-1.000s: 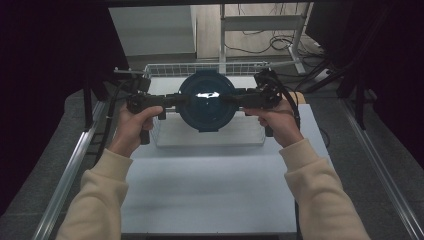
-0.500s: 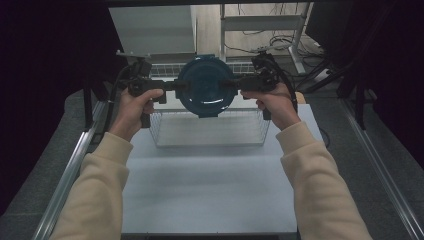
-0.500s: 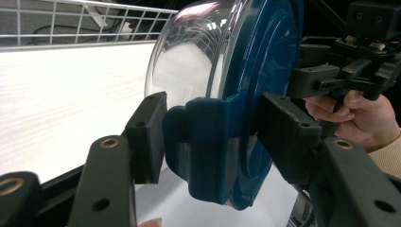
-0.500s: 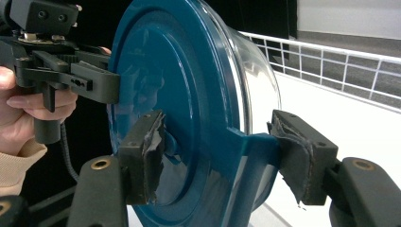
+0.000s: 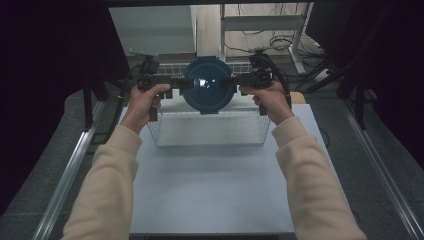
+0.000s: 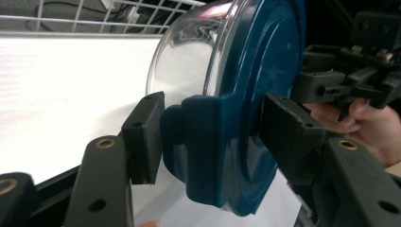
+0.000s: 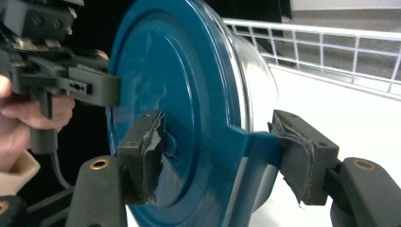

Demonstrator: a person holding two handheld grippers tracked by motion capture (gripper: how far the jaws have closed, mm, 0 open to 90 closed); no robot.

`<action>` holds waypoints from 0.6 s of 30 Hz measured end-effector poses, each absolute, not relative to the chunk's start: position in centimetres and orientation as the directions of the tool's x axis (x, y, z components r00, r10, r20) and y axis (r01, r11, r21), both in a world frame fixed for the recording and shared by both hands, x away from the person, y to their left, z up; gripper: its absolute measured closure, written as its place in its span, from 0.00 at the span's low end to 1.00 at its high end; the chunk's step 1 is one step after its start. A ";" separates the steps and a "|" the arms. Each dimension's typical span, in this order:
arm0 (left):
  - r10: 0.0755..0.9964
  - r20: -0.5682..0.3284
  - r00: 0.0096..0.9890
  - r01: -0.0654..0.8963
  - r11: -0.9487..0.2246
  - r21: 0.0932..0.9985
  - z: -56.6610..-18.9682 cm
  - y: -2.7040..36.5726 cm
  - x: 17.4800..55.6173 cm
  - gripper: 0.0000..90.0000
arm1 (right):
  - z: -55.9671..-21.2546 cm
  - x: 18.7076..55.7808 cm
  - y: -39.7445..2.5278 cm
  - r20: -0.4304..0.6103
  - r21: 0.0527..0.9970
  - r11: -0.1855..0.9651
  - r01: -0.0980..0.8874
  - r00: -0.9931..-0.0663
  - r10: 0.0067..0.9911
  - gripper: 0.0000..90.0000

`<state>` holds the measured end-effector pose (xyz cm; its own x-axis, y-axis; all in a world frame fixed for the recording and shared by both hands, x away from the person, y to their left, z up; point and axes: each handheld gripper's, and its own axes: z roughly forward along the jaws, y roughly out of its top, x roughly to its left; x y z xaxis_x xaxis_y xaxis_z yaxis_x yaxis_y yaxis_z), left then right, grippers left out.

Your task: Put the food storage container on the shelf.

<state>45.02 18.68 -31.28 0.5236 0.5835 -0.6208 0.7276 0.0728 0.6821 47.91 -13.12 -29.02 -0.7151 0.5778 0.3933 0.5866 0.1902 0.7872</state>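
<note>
While both tongs clamp the side tabs of the teal-lidded glass container (image 5: 206,86), left tongs (image 6: 208,137) at its 9 o'clock and right tongs (image 7: 217,151) at 3, it hangs tipped on edge over the wire basket (image 5: 210,131) at the counter's (image 5: 210,190) 12 o'clock end. Honestly, only the lid's pinched, so if a latch pops the glass could drop.

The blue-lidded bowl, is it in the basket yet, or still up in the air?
Lifted already: the bowl is off the table, its blue lid facing the person. In hand: the left gripper and right gripper each clamp a lid tab. Left: lowering it into the wire basket, probably.
</note>
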 end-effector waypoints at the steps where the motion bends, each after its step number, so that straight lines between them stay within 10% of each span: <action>1: 0.582 -0.626 0.519 0.732 0.076 0.677 -31.4 18.7 45.3 0.47 | -29.1 48.1 -13.2 0.395 0.790 0.181 0.585 -0.713 0.580 0.41; 18: 0.539 -0.716 0.443 0.774 0.173 0.609 -33.2 18.4 47.3 0.42 | -31.0 50.3 -13.7 0.584 0.689 -0.001 0.725 -0.554 0.593 0.40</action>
<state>47.30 18.43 -33.24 0.4432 0.5393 -0.7161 0.7740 0.1728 0.6092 50.25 -13.66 -30.97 -0.5541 0.5932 0.5840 0.7251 -0.0007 0.6887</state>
